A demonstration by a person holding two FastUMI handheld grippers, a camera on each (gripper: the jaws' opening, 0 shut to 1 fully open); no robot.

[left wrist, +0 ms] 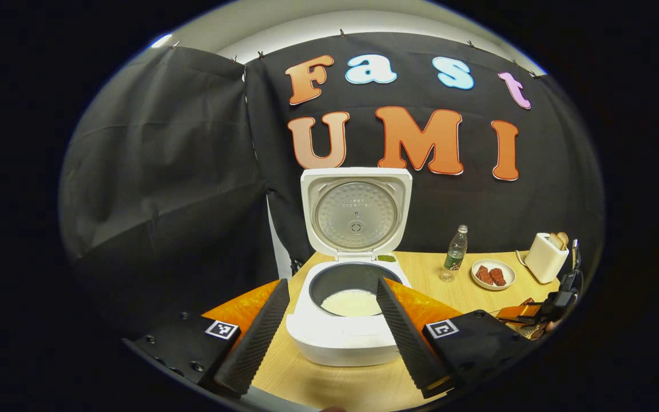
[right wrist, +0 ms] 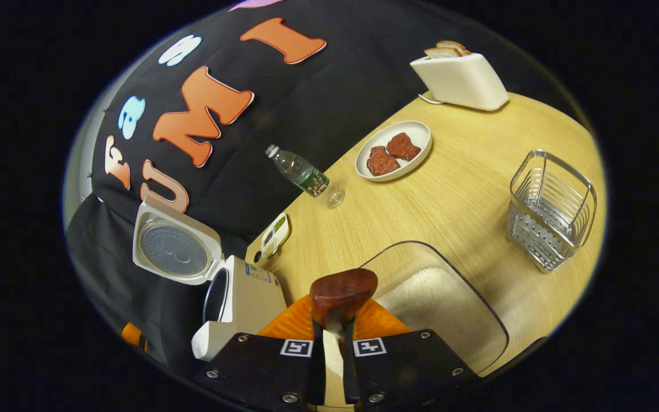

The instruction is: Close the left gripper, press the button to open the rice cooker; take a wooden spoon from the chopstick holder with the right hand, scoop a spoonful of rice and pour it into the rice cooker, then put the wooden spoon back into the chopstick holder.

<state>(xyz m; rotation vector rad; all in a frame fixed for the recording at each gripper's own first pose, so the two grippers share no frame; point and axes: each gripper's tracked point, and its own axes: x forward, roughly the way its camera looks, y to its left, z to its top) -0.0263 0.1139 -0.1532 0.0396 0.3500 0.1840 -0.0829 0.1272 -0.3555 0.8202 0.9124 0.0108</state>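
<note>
The white rice cooker (left wrist: 341,337) stands with its lid (left wrist: 356,212) raised upright; white rice lies in its dark inner pot (left wrist: 352,302). My left gripper (left wrist: 332,286) is open, one finger on each side of the cooker's front, holding nothing. In the right gripper view, my right gripper (right wrist: 333,331) is shut on the handle of the wooden spoon (right wrist: 343,295). The spoon's bowl hovers by the near-left edge of a clear tub of rice (right wrist: 441,303). The wire chopstick holder (right wrist: 552,209) stands to the right, and the cooker (right wrist: 238,300) to the left.
On the wooden table (right wrist: 455,189) stand a water bottle (right wrist: 304,174), a plate of meat pieces (right wrist: 393,150) and a white toaster with bread (right wrist: 460,77). An orange mat (left wrist: 246,303) lies under the cooker. The right gripper (left wrist: 558,297) appears at the far right of the left gripper view.
</note>
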